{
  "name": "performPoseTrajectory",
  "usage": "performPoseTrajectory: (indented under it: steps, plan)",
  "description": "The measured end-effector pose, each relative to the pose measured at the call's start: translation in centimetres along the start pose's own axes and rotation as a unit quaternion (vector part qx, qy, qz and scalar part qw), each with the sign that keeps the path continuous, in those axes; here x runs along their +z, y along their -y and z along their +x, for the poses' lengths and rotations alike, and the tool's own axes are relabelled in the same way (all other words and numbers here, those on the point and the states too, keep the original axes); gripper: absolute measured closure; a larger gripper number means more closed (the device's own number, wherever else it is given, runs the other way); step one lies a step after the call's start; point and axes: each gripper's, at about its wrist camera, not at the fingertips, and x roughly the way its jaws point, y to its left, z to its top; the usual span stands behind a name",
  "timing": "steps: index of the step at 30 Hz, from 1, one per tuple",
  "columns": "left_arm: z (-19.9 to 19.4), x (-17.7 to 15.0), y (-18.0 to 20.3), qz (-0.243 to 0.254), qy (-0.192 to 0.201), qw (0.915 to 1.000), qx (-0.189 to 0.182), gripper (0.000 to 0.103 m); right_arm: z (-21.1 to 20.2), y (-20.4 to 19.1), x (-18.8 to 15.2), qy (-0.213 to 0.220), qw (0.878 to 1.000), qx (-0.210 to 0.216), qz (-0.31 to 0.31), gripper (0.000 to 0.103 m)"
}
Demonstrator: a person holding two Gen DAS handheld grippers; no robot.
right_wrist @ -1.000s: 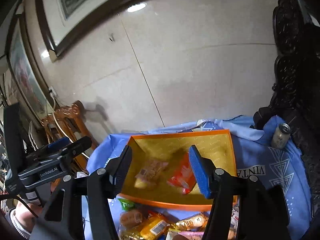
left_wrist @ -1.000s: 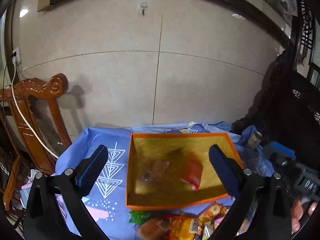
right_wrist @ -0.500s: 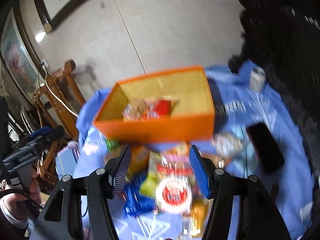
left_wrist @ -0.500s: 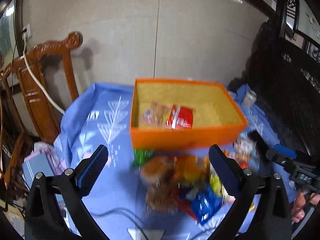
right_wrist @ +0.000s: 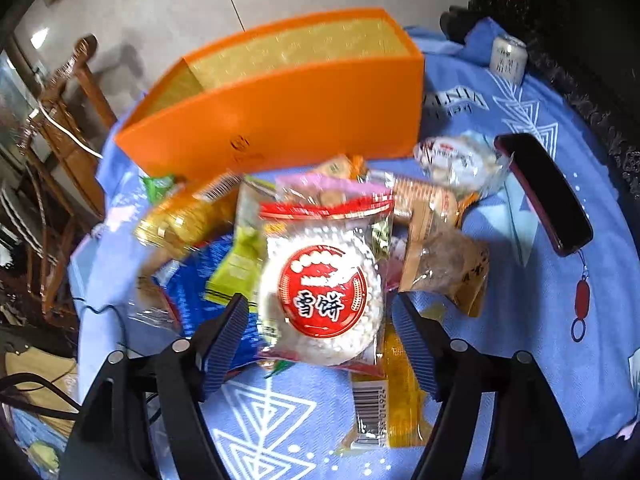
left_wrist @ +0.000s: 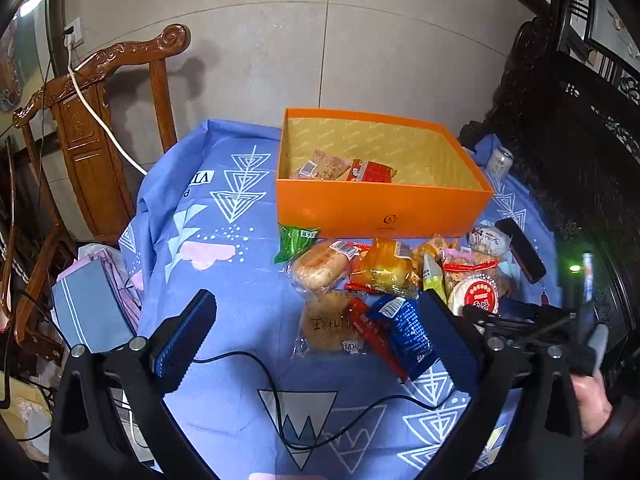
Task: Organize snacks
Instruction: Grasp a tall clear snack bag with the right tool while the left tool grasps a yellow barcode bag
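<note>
Two packets lay in the orange box (left_wrist: 380,208); most snacks remained piled outside. Both grippers' jaws were released, the right gripper (right_wrist: 320,336) straddling the rice cracker packet (right_wrist: 320,284).

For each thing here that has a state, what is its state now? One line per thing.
Orange box: open, no lid, two packets inside.
Rice cracker: sealed, on the pile, between the right claw's fingers, not gripped.
Bun: wrapped, on the cloth.
Can: upright.
Phone: flat, screen dark.
Left claw: open, empty.
Right claw: open.
</note>
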Motion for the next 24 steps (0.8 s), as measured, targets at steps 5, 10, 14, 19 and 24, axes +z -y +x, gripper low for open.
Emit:
performPoseTrajectory:
  steps: [5,10,14,19,24]
  plan:
    - [-0.1,0.0,-0.5,-0.009,-0.001,1.0000,0.004,0.004,1.5,-0.4,0.3,-0.015,1.000,-0.006,-0.002,0.027]
    - [0.8,0.1,-0.4,-0.014,-0.017,0.9998,0.001,0.004,1.9,-0.4,0.1,-0.016,1.000,-0.012,-0.007,0.037]
    - [2.0,0.0,0.2,-0.011,-0.032,0.9994,-0.005,0.004,-0.5,0.2,0.1,0.018,1.000,0.002,-0.006,0.065]
    - [4.7,-0.8,2.0,0.003,-0.064,0.9977,-0.025,0.004,-3.7,1.1,-0.4,0.042,0.999,0.027,0.008,0.086]
    - [7.5,-1.3,4.3,0.033,-0.090,0.9949,-0.032,0.004,-4.5,1.2,-1.1,0.041,0.998,0.047,0.003,0.088]
